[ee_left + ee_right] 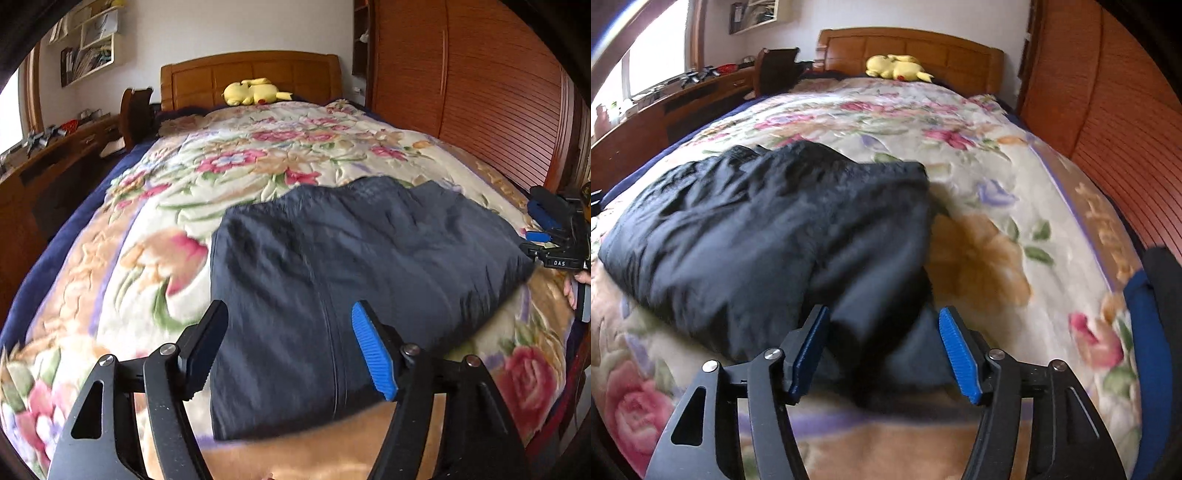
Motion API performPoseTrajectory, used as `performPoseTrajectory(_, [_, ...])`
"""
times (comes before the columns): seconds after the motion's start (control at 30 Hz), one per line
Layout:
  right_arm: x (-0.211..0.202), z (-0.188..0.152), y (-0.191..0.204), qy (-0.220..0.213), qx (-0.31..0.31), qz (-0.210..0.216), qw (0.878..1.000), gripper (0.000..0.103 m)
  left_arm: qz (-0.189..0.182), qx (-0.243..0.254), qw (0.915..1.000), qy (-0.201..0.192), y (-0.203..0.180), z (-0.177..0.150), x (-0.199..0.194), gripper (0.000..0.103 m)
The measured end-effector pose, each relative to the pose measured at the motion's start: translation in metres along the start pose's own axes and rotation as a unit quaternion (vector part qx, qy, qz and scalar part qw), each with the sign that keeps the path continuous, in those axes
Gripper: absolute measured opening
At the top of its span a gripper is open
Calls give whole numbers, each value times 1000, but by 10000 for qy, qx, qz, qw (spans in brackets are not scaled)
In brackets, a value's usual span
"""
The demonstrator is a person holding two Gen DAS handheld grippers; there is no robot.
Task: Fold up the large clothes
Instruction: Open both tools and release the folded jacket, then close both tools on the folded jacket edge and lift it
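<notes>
Left gripper (290, 350) had fingers spread, nothing pinched, over the near left edge of the dark jacket (354, 266). Jacket lay folded on the floral blanket (258, 155). Right gripper (882, 354): fingers spread, straddling a jacket fold, not gripping.

Dark navy jacket (354, 251), seemingly folded, on bed.

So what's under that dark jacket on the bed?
The jacket lies on a floral blanket, which shows all round it. Whatever sits beneath its folded layers is covered, so I can't tell.
</notes>
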State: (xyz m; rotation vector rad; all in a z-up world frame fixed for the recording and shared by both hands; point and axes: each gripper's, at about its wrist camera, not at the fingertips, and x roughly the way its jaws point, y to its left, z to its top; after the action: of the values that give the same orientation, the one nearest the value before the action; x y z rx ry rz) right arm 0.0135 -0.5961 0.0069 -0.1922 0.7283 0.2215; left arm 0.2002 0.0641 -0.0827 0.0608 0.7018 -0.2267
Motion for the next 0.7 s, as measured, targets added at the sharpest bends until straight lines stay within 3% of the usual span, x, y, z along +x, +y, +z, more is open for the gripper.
performPoseTrajectory(0.1, [3, -6, -11, 105, 203, -36, 9997, 68, 18, -120, 9998, 142, 6, -12, 3, 71])
performPoseTrajectory(0.3, [23, -14, -28, 223, 784, 507, 9954, 68, 235, -138, 9989, 390, 20, -27, 14, 71])
performPoseTrajectory(0.43, [28, -19, -31, 231, 811, 657, 9943, 68, 280, -197, 9978, 576, 27, -38, 22, 71])
performPoseTrajectory(0.7, [39, -24, -23, 240, 715, 716, 9946, 57, 257, -512, 9948, 840, 42, -58, 34, 71])
